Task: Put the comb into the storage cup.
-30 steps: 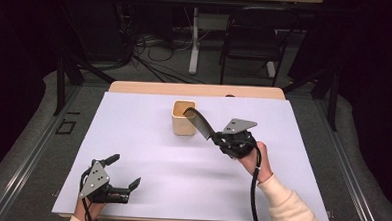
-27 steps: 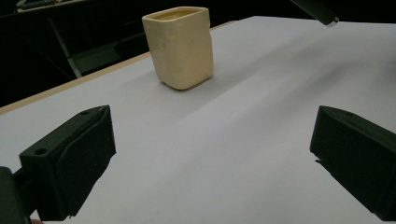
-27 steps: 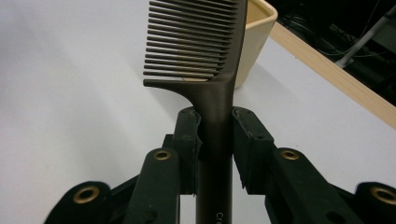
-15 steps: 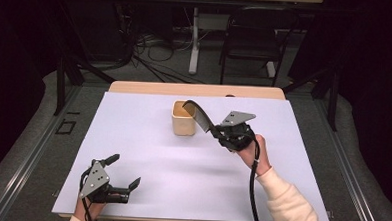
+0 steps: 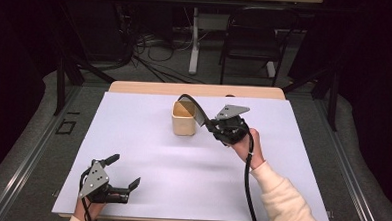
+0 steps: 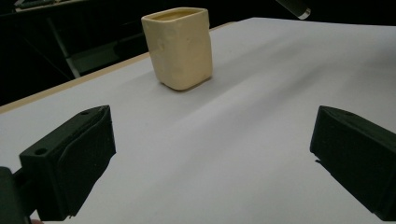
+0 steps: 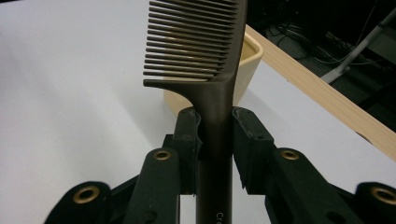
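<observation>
A dark room with cables and a chair lies beyond the table (image 5: 135, 90), whose top is covered by a pale sheet (image 5: 147, 148). Toward the far middle of the sheet stands a cream cup (image 5: 184, 120), upright. The right gripper (image 5: 214, 125), just to the right of the cup, has its jaws pressed on the handle of a dark comb (image 7: 205, 60) (teeth end away from the gripper, rising above the cup's rim). In the right gripper view the cup shows behind the comb, with the table's wooden edge at the right. The left gripper (image 5: 123, 175) rests at the near left of the sheet, well apart from the cup, its jaws standing wide with nothing between them.
</observation>
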Demonstrator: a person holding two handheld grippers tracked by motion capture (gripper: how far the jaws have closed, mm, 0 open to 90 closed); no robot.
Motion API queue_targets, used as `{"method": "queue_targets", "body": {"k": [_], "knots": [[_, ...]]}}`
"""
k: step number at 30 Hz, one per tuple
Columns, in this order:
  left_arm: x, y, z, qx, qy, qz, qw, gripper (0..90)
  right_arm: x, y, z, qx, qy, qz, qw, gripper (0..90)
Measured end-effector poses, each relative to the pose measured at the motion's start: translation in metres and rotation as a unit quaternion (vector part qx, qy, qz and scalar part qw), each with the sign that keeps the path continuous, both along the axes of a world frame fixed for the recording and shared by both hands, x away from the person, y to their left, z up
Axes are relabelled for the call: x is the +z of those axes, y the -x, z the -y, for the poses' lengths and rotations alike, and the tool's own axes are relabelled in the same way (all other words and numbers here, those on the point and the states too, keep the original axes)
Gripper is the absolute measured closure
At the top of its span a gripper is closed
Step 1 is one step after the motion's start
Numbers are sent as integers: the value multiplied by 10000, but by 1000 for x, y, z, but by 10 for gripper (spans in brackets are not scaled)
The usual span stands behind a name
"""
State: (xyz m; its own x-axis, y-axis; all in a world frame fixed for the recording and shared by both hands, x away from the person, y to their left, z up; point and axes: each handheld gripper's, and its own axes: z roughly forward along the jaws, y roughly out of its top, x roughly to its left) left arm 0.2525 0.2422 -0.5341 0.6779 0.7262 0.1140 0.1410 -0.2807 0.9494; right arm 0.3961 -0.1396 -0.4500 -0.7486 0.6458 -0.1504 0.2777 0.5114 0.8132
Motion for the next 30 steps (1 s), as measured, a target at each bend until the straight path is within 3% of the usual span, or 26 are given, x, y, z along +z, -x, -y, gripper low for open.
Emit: {"method": "queue_targets", "body": {"k": [30], "knots": [[0,0,0,-37,-5,-9,10000,2,8,-30,-24,-88,-144,82,9998,725]]}}
